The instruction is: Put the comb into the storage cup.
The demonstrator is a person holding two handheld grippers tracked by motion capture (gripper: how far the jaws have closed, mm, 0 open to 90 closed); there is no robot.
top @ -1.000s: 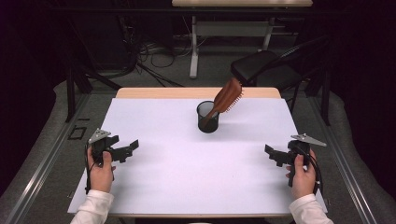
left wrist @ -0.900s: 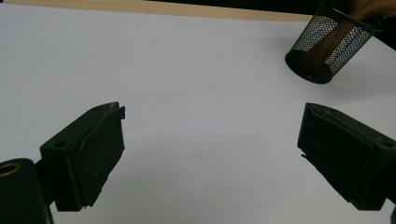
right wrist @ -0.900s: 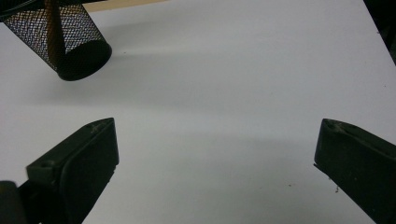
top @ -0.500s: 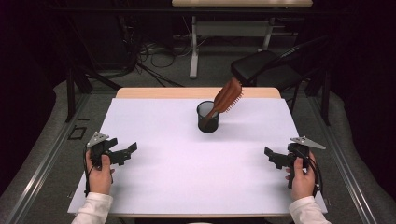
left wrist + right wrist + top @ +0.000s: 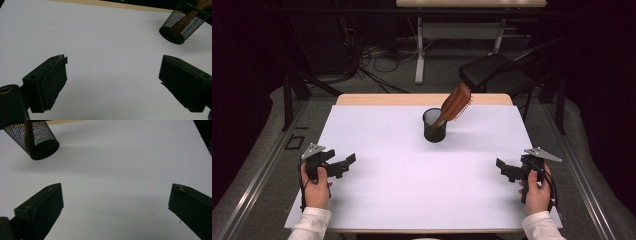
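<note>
Two hand-held grippers, left gripper [image 5: 346, 163] and right gripper [image 5: 504, 169], jaws spread wide and empty, well apart either side of black mesh cup [image 5: 435, 125], brown wooden hairbrush [image 5: 455, 103] standing tilted inside it, on white table [image 5: 402, 195].

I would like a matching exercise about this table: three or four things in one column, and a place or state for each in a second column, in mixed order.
Things:
1. hairbrush
2. mesh cup
3. left gripper
4. right gripper

Places or states:
A. open, at the table's right edge
B. standing upright, toward the far middle of the table
C. leaning, handle down inside the cup
D. open, at the table's left edge

Pairs: 1-C, 2-B, 3-D, 4-A
</note>
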